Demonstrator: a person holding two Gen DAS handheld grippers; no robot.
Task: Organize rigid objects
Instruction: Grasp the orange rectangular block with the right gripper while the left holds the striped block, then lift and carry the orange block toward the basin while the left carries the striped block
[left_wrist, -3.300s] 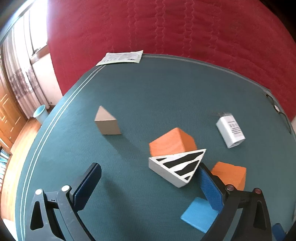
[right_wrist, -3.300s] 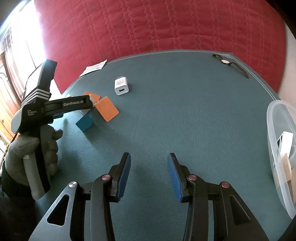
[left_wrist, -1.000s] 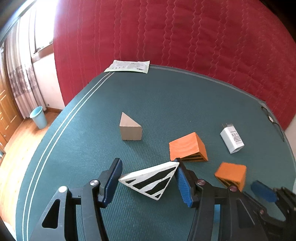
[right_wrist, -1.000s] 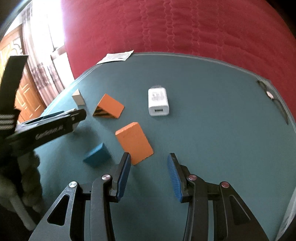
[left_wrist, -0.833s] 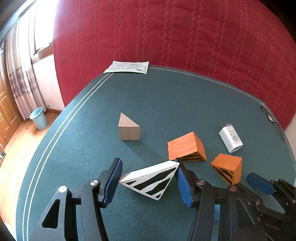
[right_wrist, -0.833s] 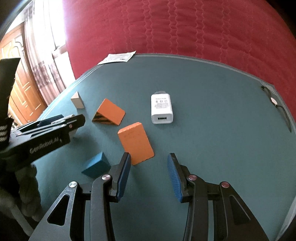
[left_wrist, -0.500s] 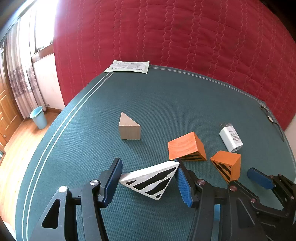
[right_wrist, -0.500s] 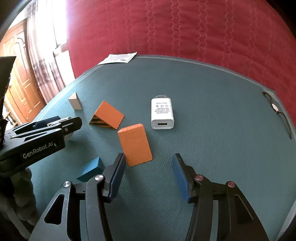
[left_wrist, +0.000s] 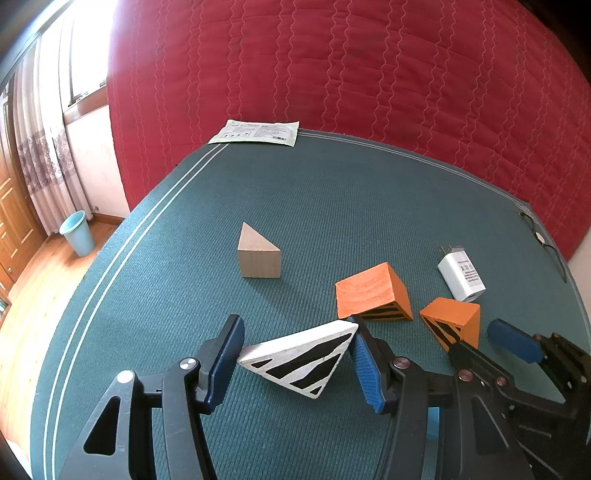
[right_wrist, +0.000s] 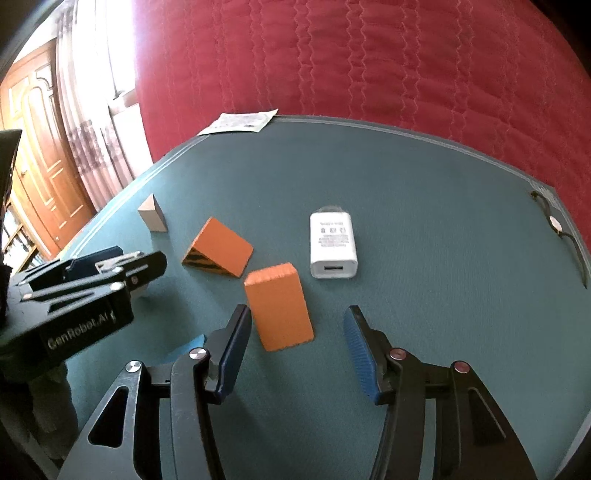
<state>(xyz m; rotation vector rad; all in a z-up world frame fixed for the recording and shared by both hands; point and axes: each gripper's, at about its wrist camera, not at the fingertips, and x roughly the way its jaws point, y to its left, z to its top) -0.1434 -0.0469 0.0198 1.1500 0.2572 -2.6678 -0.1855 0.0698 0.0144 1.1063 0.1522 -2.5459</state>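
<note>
left gripper (left_wrist: 295, 354): clamps striped wedge (left_wrist: 301, 356) | right gripper (right_wrist: 291, 350): jaws just widened, hold nothing, orange block (right_wrist: 279, 308) between them, untouched

Daylight pours in from the window (left_wrist: 86, 55) at upper left, blown out to white glare in both views. The green table cover (left_wrist: 332, 206) is evenly lit, with soft short shadows beside the blocks. Fisheye bending curves the table edge and darkens the corners. The right wrist view is slightly soft and hazy
</note>
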